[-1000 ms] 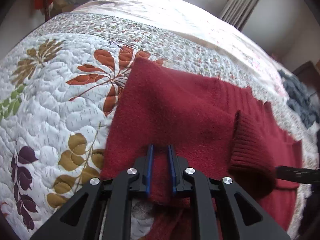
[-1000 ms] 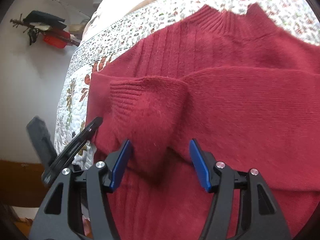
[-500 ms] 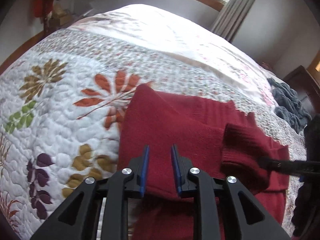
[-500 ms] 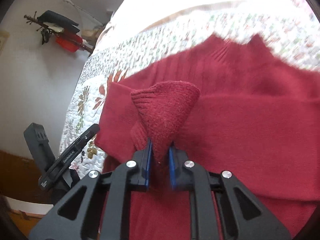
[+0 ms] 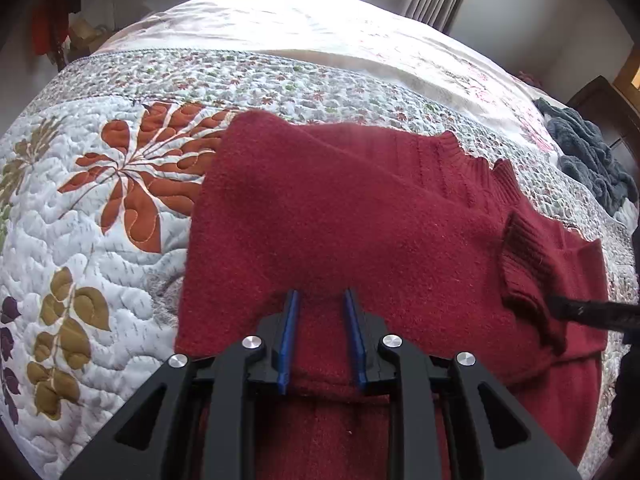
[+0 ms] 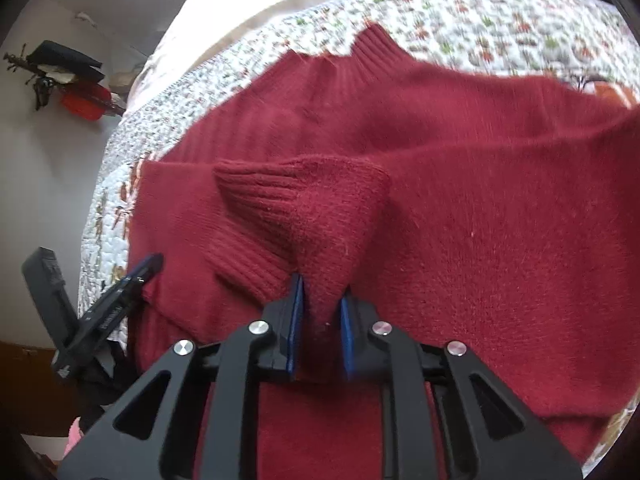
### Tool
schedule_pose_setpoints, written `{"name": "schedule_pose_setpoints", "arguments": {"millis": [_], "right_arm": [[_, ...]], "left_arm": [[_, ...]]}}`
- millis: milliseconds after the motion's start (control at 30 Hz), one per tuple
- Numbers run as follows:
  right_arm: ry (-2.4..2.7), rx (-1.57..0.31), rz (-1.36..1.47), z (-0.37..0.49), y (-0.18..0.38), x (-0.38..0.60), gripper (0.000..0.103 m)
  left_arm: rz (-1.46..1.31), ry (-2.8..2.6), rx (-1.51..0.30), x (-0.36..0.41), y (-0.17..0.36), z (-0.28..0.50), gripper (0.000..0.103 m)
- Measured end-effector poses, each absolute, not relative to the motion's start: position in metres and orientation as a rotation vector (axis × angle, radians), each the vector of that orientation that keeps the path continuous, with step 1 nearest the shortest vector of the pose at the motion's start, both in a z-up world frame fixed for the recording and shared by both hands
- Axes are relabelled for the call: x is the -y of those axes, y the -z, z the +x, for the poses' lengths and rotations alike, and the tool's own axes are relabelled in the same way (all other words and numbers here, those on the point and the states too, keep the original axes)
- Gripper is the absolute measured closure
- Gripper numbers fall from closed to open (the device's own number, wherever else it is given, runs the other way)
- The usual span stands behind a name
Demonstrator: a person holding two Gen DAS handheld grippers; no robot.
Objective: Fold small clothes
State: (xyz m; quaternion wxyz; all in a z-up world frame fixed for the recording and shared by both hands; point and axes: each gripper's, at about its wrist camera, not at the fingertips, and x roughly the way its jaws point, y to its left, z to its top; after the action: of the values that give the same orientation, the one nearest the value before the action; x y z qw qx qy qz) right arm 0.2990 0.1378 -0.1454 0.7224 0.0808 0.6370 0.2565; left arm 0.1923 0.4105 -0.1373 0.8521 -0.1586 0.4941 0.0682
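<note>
Both jaws pinching red sweater: left gripper on body fold, right gripper on cuff; quilt beneath.

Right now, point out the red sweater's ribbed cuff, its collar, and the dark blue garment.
ribbed cuff (image 6: pixel 256 200), right wrist view, on its ribbing.
collar (image 6: pixel 370 54), right wrist view, ribbed neck edge.
dark blue garment (image 5: pixel 588 156), left wrist view, middle of the heap.

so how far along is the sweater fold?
Done: a sleeve already lies folded across the red sweater, its ribbed cuff on the body. In hand: the left gripper pinches the near edge, the right gripper is clamped on fabric by the cuff. Left: the body fold; the collar lies exposed on the quilt.
</note>
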Motion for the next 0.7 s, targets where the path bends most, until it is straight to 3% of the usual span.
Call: {"name": "schedule_pose_setpoints", "arguments": {"millis": [200,300,500,633,700], "right_arm": [[-0.55,-1.349,0.138,0.293,0.123,-0.133,0.075],[-0.561,-1.255,0.06,0.284,0.094,-0.142,0.06],[-0.65,-1.246,-0.186,0.271,0.092,-0.203,0.054],[-0.61,-1.276,-0.314,0.27,0.12,-0.229,0.055],[-0.574,-1.275,-0.323,0.274,0.127,-0.228,0.081]], "left_arm": [[-0.329,-0.138,-1.039,-0.412,0.126,0.191,0.079],[-0.335,-0.119,-0.995,-0.409,0.108,0.189,0.077],[-0.314,-0.086,-1.046,-0.391,0.116,0.203,0.072],[-0.314,-0.092,-1.084,-0.392,0.135,0.207,0.071],[-0.304,-0.087,-1.086,-0.392,0.139,0.207,0.071]]}}
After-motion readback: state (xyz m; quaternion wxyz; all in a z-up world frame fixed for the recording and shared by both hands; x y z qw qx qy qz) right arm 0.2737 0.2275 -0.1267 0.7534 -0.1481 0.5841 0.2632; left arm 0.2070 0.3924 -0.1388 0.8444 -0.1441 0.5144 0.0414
